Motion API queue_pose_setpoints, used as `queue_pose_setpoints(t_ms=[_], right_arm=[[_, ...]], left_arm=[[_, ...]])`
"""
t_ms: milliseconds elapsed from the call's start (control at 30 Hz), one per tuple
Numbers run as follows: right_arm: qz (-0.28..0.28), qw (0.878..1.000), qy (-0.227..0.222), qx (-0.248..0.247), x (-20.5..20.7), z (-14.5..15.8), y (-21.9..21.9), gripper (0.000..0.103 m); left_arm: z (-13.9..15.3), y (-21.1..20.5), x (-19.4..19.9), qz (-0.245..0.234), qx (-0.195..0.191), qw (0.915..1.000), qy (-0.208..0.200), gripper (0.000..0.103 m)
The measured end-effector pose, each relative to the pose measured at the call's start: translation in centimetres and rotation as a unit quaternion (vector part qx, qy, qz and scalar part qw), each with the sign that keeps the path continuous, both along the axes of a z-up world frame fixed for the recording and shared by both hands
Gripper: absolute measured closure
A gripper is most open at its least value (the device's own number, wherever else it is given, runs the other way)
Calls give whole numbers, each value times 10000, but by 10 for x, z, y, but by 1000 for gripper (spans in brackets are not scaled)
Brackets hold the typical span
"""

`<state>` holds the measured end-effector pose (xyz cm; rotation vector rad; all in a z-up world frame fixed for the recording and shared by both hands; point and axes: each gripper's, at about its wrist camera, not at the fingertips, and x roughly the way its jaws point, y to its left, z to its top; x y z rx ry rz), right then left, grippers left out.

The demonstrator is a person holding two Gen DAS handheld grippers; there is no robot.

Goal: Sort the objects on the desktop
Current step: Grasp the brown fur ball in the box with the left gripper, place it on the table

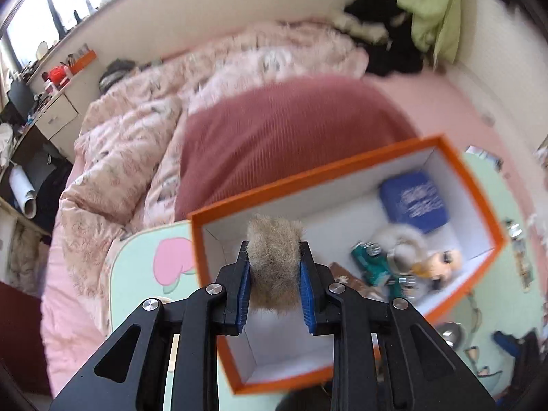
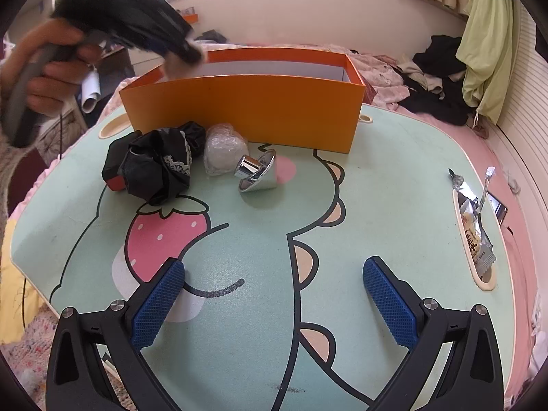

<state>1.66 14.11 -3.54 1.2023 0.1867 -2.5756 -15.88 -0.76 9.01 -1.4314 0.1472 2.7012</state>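
At far left of the right wrist view, a person's hand (image 2: 51,68) grips the handle of the left claw (image 2: 185,56), which is blurred and raised over the left end of the orange box (image 2: 246,109). In the left wrist view, the left claw (image 1: 275,267) pinches a tan furry ring (image 1: 274,260) between its blue pads (image 1: 243,294), held above the left end of the orange box (image 1: 342,167); the pads press on both sides of the fur.

Inside the box, to the right of the ring, lie a teal object with silver parts (image 1: 371,263), a pale furry piece (image 1: 404,239), a small doll-like figure (image 1: 441,263) and a blue packet (image 1: 414,202). These are blurred and their details cannot be told.

The box stands on a mint-green tabletop (image 2: 394,205) printed with a cartoon dinosaur and a strawberry. In front of the box, from left to right: a crumpled black bag (image 2: 157,167) with a black and red item (image 2: 114,171) touching its left side, a clear bubble-wrap bundle (image 2: 224,147) just beside the bag, and a chrome cone-shaped piece (image 2: 257,173) lying tilted, touching the bundle.

At the bottom of the right wrist view, the right claw (image 2: 274,304) hangs above the bare tabletop with its blue pads (image 2: 157,308) spread wide and nothing between them.

At the right edge of the tabletop, a snack wrapper (image 2: 476,229) lies in an oval recess. Beyond, a bed carries pink bedding (image 1: 137,144), dark clothes (image 2: 435,85) and a light green cloth (image 2: 486,41).
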Motion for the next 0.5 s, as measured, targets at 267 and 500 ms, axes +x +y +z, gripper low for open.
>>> queue_pose_setpoints(t_ms=[267,500], right_arm=[[2,10000,1,-2,0,0,2,0],[3,10000,3,-4,0,0,1,0]], left_arm=[[14,-9,107,-744,1456,9863,208,77],[-37,7,137,-803,1487,9856,-90,74]])
